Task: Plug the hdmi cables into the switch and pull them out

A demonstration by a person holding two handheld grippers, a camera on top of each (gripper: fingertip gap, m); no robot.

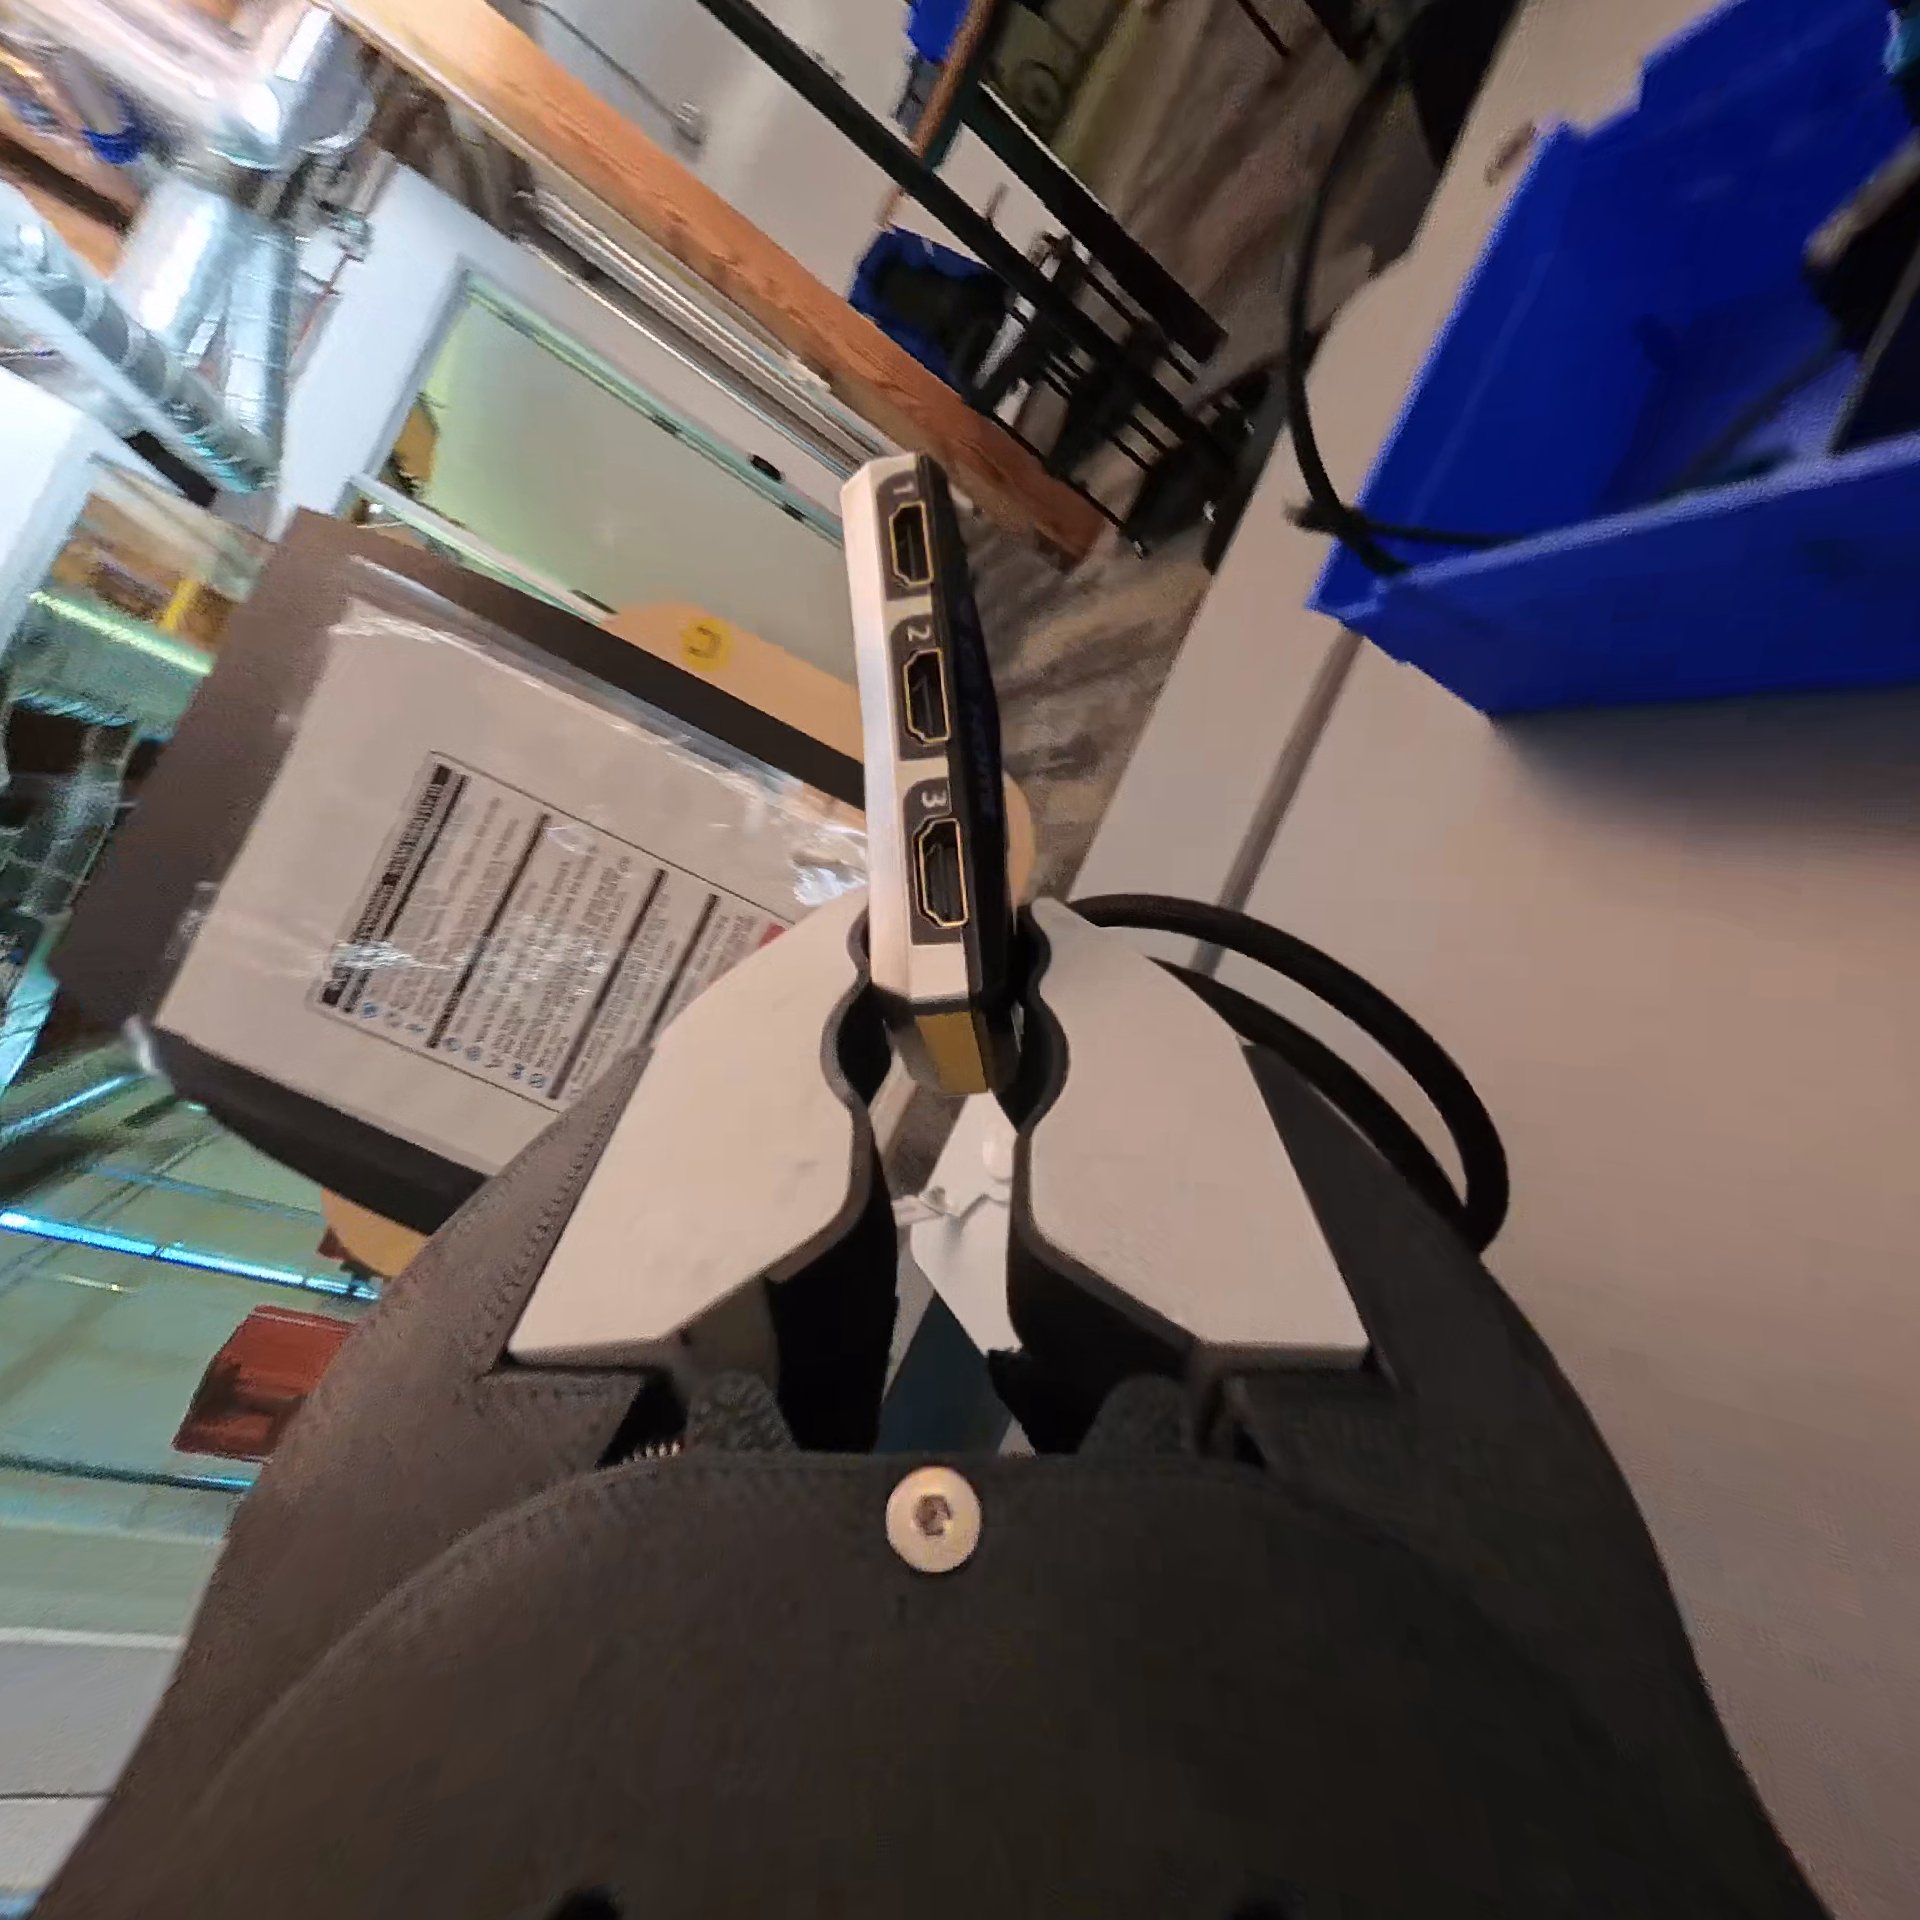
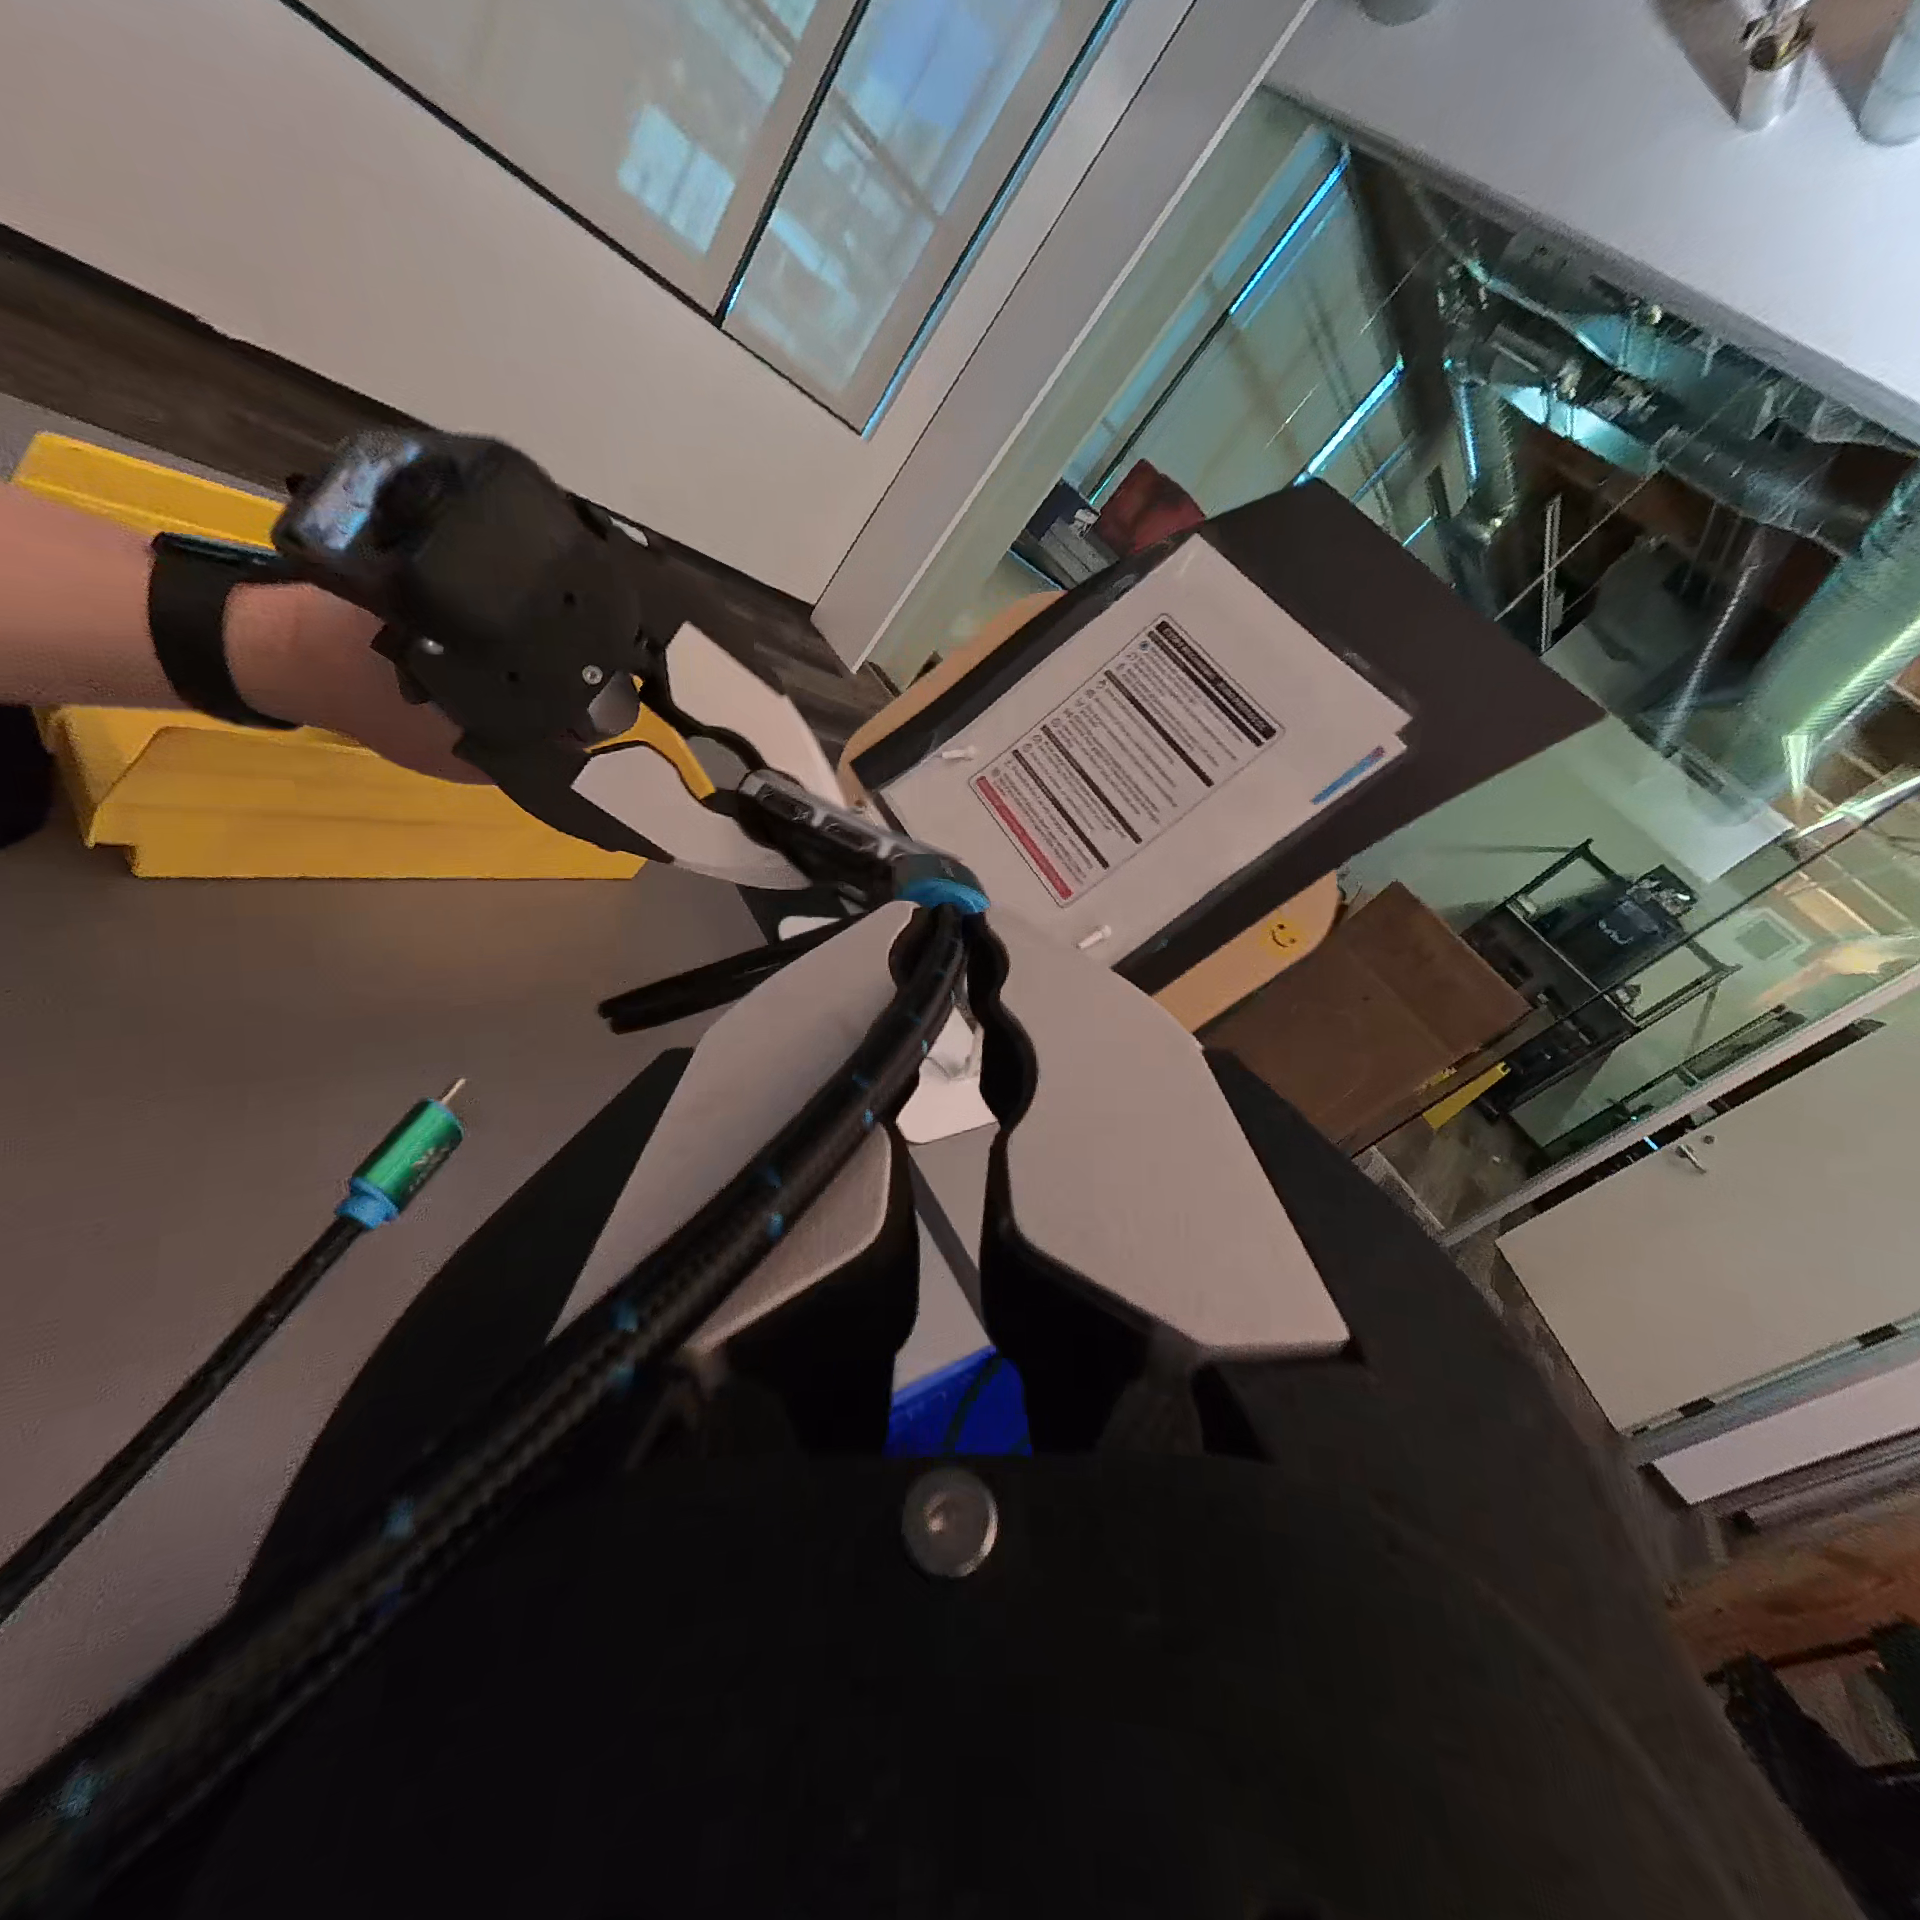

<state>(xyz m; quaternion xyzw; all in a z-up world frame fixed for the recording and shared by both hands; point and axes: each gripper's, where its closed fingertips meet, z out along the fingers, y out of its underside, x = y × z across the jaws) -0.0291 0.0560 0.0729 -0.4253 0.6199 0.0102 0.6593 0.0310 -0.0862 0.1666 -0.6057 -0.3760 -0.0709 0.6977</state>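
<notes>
My left gripper (image 1: 945, 935) is shut on the lower end of the HDMI switch (image 1: 930, 717), a slim white and black box held upright. Its three numbered ports face the camera and are empty. A black cable (image 1: 1340, 997) loops behind the right finger. My right gripper (image 2: 940, 925) is shut on a black braided HDMI cable (image 2: 904, 1049) just behind its blue collar (image 2: 940, 894); the plug is hidden. In the right wrist view the left gripper (image 2: 748, 790) holds the switch (image 2: 821, 821) just beyond that collar. I cannot tell if they touch.
A second cable with a green plug (image 2: 410, 1153) lies on the grey table (image 2: 260, 987). A yellow bin (image 2: 312, 800) stands behind the left hand. A blue bin (image 1: 1662, 416) is at the right. A box bearing a white label (image 2: 1143, 769) stands beyond the table. Left tips to right tips: about 20 cm.
</notes>
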